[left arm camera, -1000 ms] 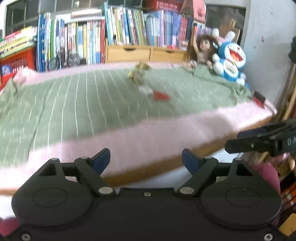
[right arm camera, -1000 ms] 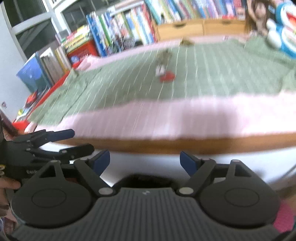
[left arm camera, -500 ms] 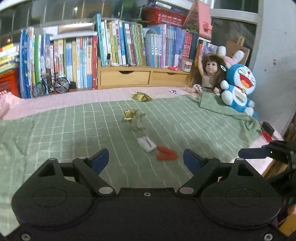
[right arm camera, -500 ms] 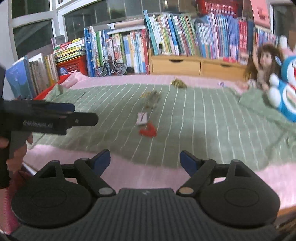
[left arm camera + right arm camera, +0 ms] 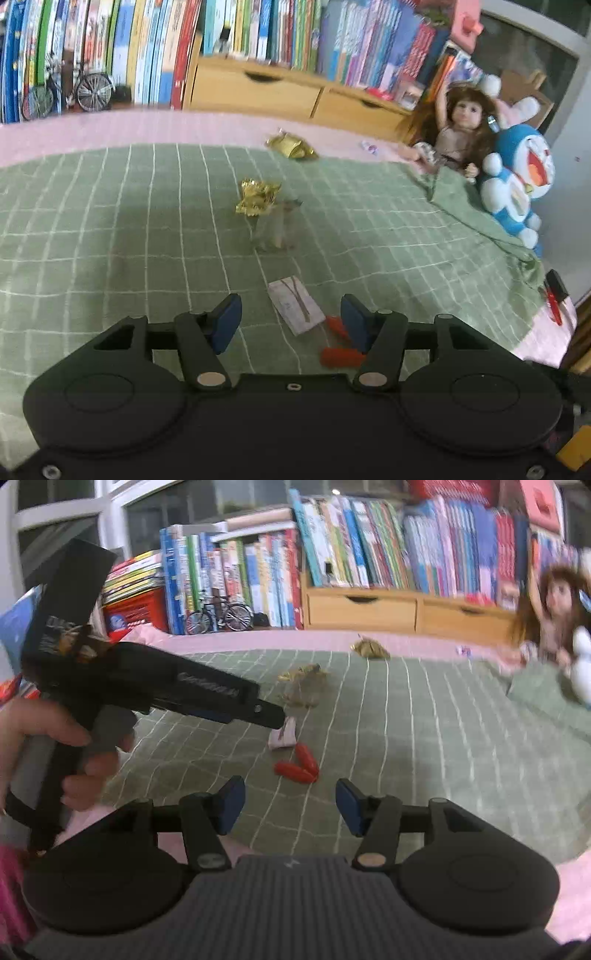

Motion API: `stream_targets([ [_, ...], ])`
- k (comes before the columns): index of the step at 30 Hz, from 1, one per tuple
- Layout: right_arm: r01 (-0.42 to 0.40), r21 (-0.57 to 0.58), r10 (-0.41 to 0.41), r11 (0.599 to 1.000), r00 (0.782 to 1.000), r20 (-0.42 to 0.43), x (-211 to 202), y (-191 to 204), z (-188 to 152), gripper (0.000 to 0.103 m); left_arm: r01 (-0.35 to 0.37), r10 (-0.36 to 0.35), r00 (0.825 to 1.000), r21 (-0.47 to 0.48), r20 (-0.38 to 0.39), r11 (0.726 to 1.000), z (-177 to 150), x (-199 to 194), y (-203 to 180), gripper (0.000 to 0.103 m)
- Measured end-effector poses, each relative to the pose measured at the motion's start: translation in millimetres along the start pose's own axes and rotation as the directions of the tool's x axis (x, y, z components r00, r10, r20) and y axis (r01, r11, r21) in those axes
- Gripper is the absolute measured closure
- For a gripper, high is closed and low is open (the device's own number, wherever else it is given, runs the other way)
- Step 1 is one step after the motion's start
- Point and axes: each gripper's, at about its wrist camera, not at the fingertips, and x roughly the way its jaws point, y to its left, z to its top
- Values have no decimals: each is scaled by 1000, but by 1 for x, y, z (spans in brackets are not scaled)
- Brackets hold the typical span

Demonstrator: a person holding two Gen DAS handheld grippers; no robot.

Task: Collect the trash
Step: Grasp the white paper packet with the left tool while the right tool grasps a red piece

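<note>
Packet (image 5: 294, 309) lies on blanket (image 5: 110, 229), wrapper (image 5: 257, 196) behind it.

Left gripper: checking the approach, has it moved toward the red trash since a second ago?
Yes. The left gripper moved in over the green blanket; the red trash is now at its fingertips.

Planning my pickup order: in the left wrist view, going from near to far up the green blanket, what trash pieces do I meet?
red wrapper pieces → white paper packet → clear crumpled wrapper → gold crumpled wrapper → flat gold wrapper, which lies at the blanket's far edge.
</note>
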Motion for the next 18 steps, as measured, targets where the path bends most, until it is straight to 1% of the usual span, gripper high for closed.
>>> stream_targets([
  [1,5,18,-5,1000,1000,2,3,-1,-2,37,-9,9,1000,-2,-7,1000,0,6,-1,48],
  [3,20,56,-20,998,1000,5,8,-1,-7,37,-35,35,999,-7,-25,999,1,18,-2,63],
  [4,23,76,-23,997,1000,4,9,-2,-9,37,-50,50,998,-12,-28,999,1,23,-3,65],
  [6,28,112,-28,993,1000,4,12,-3,-12,37,-61,61,998,-12,-9,998,2,26,-6,70],
  [9,48,162,-50,986,999,10,15,-4,-17,37,-46,46,999,-46,-15,998,4,29,-7,78],
  [11,51,186,-55,981,998,13,16,-4,-17,37,-60,60,998,-41,-2,997,4,27,-9,81],
  [13,57,185,-61,981,998,18,18,-1,-16,37,-71,72,997,-28,18,997,4,22,-11,81],
  [14,63,177,-68,982,997,20,20,1,-15,37,-73,74,997,-25,26,997,5,20,-11,88],
  [18,85,157,-89,984,996,20,25,6,-13,37,-78,79,996,-39,38,996,8,10,-3,89],
])
